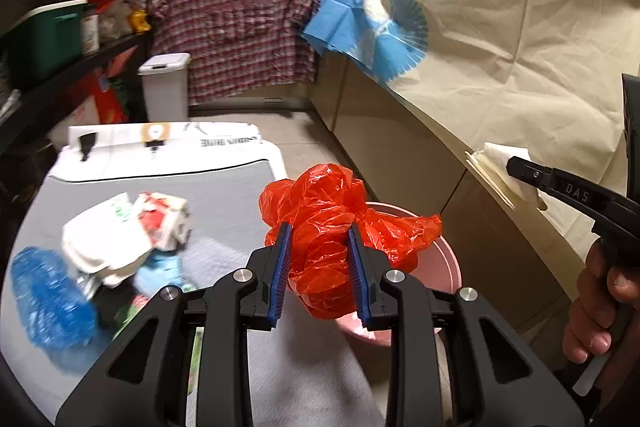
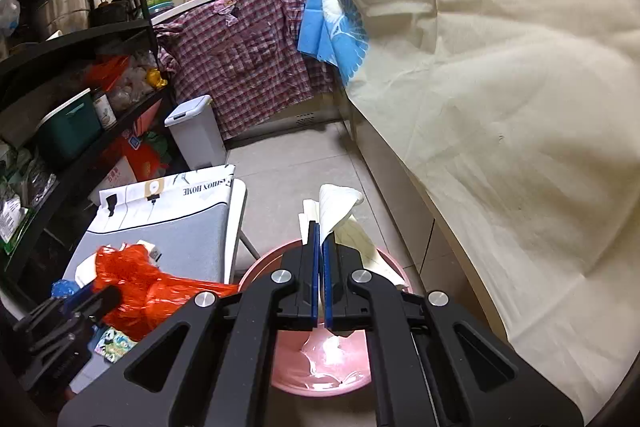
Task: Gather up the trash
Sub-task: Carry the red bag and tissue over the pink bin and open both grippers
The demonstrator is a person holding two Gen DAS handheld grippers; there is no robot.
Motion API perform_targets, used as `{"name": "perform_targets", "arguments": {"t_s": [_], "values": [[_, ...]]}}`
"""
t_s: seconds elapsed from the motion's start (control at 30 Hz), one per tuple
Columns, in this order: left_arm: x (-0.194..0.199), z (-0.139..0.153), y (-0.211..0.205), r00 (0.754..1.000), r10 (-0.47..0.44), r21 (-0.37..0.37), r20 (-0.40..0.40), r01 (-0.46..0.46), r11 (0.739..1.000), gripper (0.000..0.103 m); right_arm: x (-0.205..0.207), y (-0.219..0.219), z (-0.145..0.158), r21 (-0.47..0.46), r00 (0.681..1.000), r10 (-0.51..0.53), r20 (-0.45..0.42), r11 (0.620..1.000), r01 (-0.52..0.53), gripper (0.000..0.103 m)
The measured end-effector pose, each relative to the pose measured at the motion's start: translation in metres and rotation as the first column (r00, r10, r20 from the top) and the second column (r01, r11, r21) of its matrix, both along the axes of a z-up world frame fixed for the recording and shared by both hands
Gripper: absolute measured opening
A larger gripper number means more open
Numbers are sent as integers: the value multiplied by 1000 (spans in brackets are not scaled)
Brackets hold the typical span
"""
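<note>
My left gripper (image 1: pixel 319 229) is shut on a crumpled red plastic bag (image 1: pixel 320 199), its blue pads pressing both sides, held above a pink bucket (image 1: pixel 444 267) on the floor. At the right edge a hand holds my right gripper (image 1: pixel 516 166), shut on a folded white paper (image 1: pixel 505 154). The right wrist view shows that gripper (image 2: pixel 320 227) with pads closed on the white paper (image 2: pixel 338 201), directly over the pink bucket (image 2: pixel 256 267). To its left hangs the red bag (image 2: pixel 140 287) in the left gripper (image 2: pixel 100 301).
A grey-topped table (image 1: pixel 224 195) on the left carries more trash: a white carton (image 1: pixel 120 239), a blue plastic bag (image 1: pixel 48 299). A white pedal bin (image 1: pixel 166 87) stands behind it. A black shelf (image 1: pixel 60 67) lines the left; a cream-draped counter (image 1: pixel 520 59) runs along the right.
</note>
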State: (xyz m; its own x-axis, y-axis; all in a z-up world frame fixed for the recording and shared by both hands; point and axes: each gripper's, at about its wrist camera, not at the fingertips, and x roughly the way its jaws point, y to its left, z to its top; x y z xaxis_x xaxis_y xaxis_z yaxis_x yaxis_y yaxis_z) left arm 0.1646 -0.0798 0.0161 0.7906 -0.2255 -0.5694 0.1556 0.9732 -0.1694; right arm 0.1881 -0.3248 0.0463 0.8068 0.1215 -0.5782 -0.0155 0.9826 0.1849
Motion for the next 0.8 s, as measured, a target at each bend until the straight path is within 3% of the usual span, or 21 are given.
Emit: {"name": "perform_targets", "arguments": {"t_s": [0.37, 0.8], "values": [[36, -24, -29, 995, -95, 18, -27, 96, 995, 27, 24, -5, -26, -10, 999, -15, -30, 1000, 15, 2], [55, -45, -44, 990, -115, 23, -80, 118, 993, 27, 39, 0, -42, -22, 998, -4, -62, 1000, 3, 2]]}}
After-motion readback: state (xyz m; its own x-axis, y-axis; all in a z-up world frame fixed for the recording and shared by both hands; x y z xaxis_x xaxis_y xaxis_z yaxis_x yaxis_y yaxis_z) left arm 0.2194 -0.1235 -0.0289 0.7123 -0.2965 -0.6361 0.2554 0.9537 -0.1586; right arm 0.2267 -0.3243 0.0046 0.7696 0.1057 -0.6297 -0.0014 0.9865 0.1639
